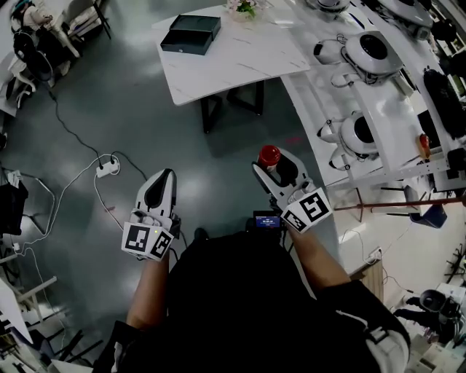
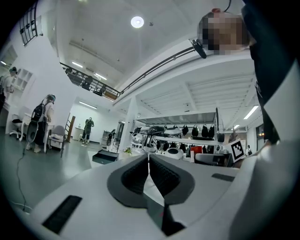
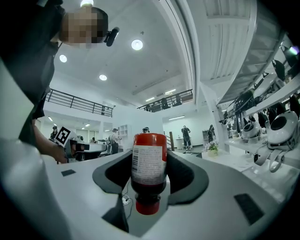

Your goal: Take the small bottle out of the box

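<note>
My right gripper is shut on a small bottle with red contents and a white label. In the right gripper view the bottle lies between the dark pads with its red cap towards the camera. The left gripper hangs over the floor at the left, its jaws shut with nothing between them; its pads meet in the left gripper view. A dark box lies on the white table well ahead of both grippers, and shows small and far as the box in the left gripper view.
Both grippers hang over grey floor, short of the table. White robot bodies lie on white benches along the right. A power strip with cables lies on the floor at left. Flowers stand on the table's far edge. A person stands far off.
</note>
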`<state>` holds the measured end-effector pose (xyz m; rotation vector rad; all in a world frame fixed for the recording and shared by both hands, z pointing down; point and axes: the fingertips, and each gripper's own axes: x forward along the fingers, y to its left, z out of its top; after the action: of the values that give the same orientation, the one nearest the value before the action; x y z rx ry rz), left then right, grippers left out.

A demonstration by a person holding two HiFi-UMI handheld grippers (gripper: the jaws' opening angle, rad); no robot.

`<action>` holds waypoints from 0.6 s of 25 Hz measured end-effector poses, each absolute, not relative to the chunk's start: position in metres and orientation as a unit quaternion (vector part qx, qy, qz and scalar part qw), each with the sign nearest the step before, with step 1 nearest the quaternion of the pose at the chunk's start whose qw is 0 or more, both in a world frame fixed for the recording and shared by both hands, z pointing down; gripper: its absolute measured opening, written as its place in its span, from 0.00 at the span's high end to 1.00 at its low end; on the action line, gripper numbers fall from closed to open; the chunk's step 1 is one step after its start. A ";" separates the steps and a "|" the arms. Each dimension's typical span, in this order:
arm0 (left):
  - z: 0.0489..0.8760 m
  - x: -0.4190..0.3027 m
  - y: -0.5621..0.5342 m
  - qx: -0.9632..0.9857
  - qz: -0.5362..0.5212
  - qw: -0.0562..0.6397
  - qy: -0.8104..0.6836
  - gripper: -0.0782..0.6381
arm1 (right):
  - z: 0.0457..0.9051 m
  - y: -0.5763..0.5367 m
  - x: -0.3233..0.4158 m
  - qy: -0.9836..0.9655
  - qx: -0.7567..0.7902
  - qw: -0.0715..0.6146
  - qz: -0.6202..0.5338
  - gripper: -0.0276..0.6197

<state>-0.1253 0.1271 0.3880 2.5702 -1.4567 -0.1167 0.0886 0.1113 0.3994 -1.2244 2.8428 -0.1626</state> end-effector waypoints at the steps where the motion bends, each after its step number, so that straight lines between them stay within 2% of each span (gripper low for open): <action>1: 0.387 -0.123 0.128 0.866 -0.038 0.090 -0.490 0.86 | 0.399 0.111 0.090 0.917 -0.395 0.022 -0.052 0.59; 15: 0.378 -0.093 0.126 0.867 -0.025 0.079 -0.492 0.86 | 0.405 0.110 0.118 0.919 -0.388 0.039 -0.064 0.59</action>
<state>-0.0925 0.1261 0.3784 2.5938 -1.4728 -0.0750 0.1177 0.1099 0.4046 -1.1896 2.8159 -0.1960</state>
